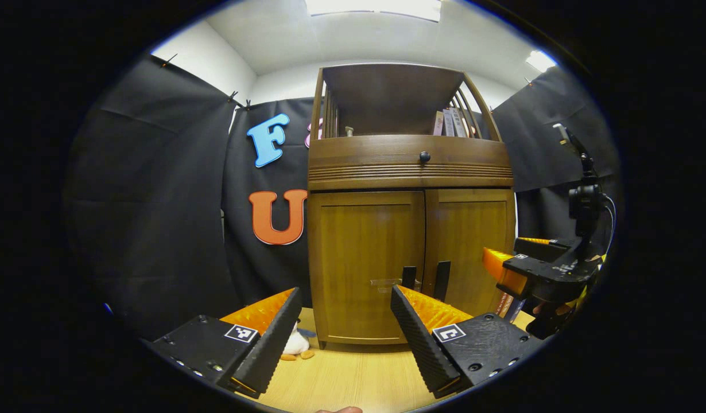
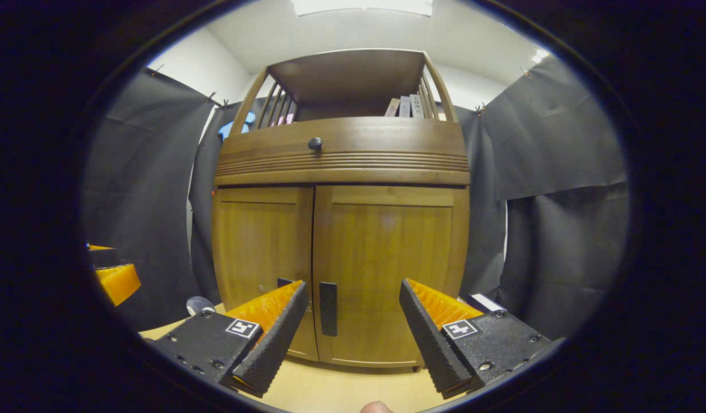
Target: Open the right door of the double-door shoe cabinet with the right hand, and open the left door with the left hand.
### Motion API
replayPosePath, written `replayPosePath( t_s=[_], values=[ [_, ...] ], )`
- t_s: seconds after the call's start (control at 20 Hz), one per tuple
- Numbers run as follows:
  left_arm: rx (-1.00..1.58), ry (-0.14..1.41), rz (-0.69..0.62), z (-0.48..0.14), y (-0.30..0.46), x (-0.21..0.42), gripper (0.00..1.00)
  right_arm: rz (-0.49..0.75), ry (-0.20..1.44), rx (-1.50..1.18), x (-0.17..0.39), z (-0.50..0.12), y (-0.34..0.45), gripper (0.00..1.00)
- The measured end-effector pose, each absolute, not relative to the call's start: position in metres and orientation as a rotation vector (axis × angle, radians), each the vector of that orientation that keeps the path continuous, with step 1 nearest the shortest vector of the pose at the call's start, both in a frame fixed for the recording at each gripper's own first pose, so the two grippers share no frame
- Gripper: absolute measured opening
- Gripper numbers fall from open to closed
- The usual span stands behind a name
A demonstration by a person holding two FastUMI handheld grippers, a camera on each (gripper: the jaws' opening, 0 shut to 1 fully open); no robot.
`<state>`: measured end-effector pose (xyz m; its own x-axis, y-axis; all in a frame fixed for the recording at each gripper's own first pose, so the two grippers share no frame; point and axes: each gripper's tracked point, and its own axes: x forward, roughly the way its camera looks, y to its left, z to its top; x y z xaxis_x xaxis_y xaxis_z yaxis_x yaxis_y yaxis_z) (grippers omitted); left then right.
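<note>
**Both cabinet doors closed, both grippers spread in front of them**

The shoe cabinet (image 1: 410, 229) stands on a light wooden floor (image 1: 353, 378) between black cloth walls. Its left door (image 1: 364, 264) and right door (image 1: 470, 246) are both shut, and the two dark vertical handles (image 1: 425, 280) sit close together beside the middle seam. Above the doors there is a drawer front with a small dark knob (image 1: 424, 156), and over it an open shelf with some books (image 1: 452, 121) at the right side.

The left hand-held gripper (image 1: 346, 330) is in front of the left door, apart from it, with its fingers spread wide and nothing between them. In the right gripper view, the right hand-held gripper (image 2: 353, 330) faces the right door (image 2: 387, 275), also with fingers spread and holding nothing; the right door's handle (image 2: 328, 308) appears between its fingers but farther away, not touched. The right hand-held gripper also appears at the right edge of the left gripper view (image 1: 505, 272), near the cabinet's right side.

A small white object (image 1: 295, 344) lies on the floor beside the cabinet's left foot.
</note>
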<state>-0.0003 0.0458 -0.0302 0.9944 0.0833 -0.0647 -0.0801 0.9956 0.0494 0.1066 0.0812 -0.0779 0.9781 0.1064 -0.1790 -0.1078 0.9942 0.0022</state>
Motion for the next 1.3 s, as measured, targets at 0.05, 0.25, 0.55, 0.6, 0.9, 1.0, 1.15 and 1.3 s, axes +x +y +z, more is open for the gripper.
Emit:
replayPosePath(
  t_s=[0.05,0.25,0.55,0.6,0.9,1.0,1.15,1.3],
  values=[
    [0.047,0.073,0.089,-0.034,0.049,-0.001,0.95,0.117,0.189,-0.006,0.109,-0.084,0.087,1.00],
    [0.047,0.098,0.127,-0.039,0.061,-0.005,0.95,0.134,0.233,-0.012,0.138,-0.105,0.103,1.00],
    [0.037,0.117,0.193,-0.044,0.080,-0.011,0.95,0.091,0.294,-0.026,0.185,-0.144,0.107,0.96],
    [0.038,0.118,0.205,-0.045,0.084,-0.013,0.95,0.084,0.301,-0.033,0.192,-0.149,0.107,0.95],
    [0.036,0.120,0.261,-0.044,0.101,-0.016,0.95,0.103,0.390,-0.023,0.221,-0.193,0.118,0.88],
    [0.039,0.121,0.269,-0.042,0.102,-0.017,0.95,0.107,0.400,-0.021,0.227,-0.201,0.120,0.86],
    [0.044,0.121,0.277,-0.041,0.106,-0.019,0.95,0.111,0.416,-0.020,0.235,-0.213,0.124,0.78],
    [0.033,0.115,0.281,-0.038,0.108,-0.022,0.95,0.106,0.399,-0.014,0.240,-0.218,0.126,0.73]
  ],
)
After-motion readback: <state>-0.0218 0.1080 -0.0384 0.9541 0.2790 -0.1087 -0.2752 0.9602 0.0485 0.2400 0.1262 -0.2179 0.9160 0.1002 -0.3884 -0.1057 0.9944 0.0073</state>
